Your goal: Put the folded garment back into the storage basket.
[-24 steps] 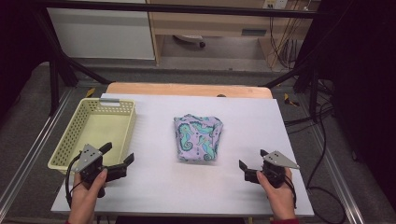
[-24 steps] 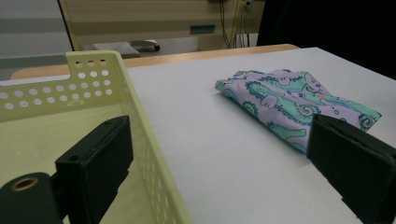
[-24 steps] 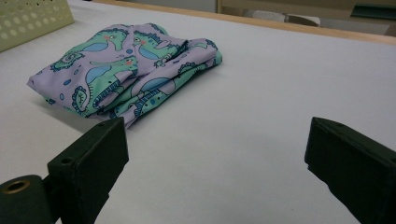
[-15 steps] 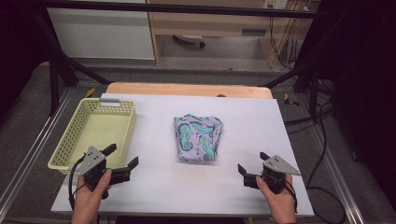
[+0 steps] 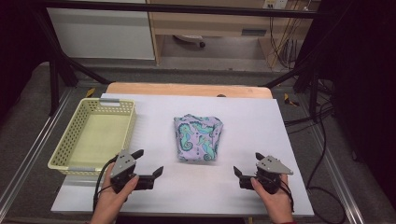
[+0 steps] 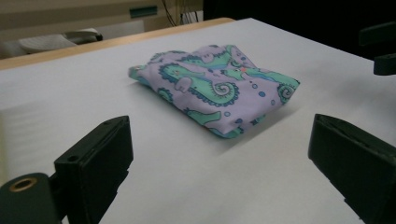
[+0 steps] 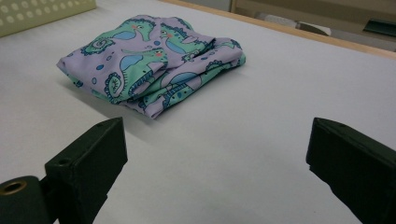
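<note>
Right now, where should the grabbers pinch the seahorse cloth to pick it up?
Probably at the near corners of the folded seahorse cloth. It lies flat with its thick folded edge toward both open grippers, so the left gripper could slide in low from the near left and the right gripper from the near right.

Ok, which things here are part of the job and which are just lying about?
Part of the job:
folded seahorse cloth
left gripper, jaws open
right gripper, jaws open

Probably just lying about:
yellow basket, empty, left of the cloth
white table
</note>
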Demonstrator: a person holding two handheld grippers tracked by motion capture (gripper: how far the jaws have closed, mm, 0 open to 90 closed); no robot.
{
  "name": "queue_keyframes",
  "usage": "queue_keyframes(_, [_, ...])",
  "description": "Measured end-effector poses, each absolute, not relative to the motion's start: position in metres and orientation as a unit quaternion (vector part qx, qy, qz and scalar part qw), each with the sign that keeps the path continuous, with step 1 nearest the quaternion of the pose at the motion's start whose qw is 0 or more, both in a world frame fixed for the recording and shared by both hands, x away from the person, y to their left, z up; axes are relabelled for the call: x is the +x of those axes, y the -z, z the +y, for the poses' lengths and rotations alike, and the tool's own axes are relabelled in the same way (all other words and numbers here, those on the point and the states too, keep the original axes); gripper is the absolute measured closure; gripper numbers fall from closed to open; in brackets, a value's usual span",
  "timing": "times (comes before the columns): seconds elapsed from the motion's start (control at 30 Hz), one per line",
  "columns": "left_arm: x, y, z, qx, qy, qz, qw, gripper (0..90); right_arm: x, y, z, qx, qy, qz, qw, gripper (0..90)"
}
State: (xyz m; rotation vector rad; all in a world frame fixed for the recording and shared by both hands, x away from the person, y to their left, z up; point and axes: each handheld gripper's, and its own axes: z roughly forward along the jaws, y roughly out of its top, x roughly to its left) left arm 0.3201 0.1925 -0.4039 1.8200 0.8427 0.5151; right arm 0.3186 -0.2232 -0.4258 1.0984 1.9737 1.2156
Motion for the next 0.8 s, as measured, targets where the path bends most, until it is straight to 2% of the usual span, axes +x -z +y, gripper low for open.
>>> queue_keyframes(0.07, [0.325, 0.408, 0.183, 0.763, -0.208, 0.344, 0.506, 7.7, 0.319, 0.427, -0.222, 0.407, -0.453, 0.742, 0.280, 5.4])
queue_keyframes(0.13, [0.332, 0.415, 0.171, 0.779, -0.203, 0.333, 0.491, 15.2, 0.318, 0.427, -0.221, 0.405, -0.452, 0.745, 0.277, 5.2])
queue_keyframes(0.4, [0.357, 0.441, 0.144, 0.809, -0.180, 0.334, 0.449, 12.7, 0.319, 0.429, -0.220, 0.406, -0.450, 0.748, 0.269, 4.8])
queue_keyframes(0.53, [0.365, 0.447, 0.139, 0.814, -0.179, 0.344, 0.432, 18.9, 0.321, 0.431, -0.217, 0.404, -0.443, 0.755, 0.266, 4.6])
queue_keyframes(0.57, [0.366, 0.448, 0.139, 0.815, -0.179, 0.345, 0.430, 23.6, 0.320, 0.431, -0.217, 0.406, -0.441, 0.756, 0.263, 4.5])
queue_keyframes(0.8, [0.378, 0.458, 0.126, 0.839, -0.176, 0.332, 0.394, 37.9, 0.320, 0.432, -0.214, 0.403, -0.440, 0.761, 0.255, 4.5])
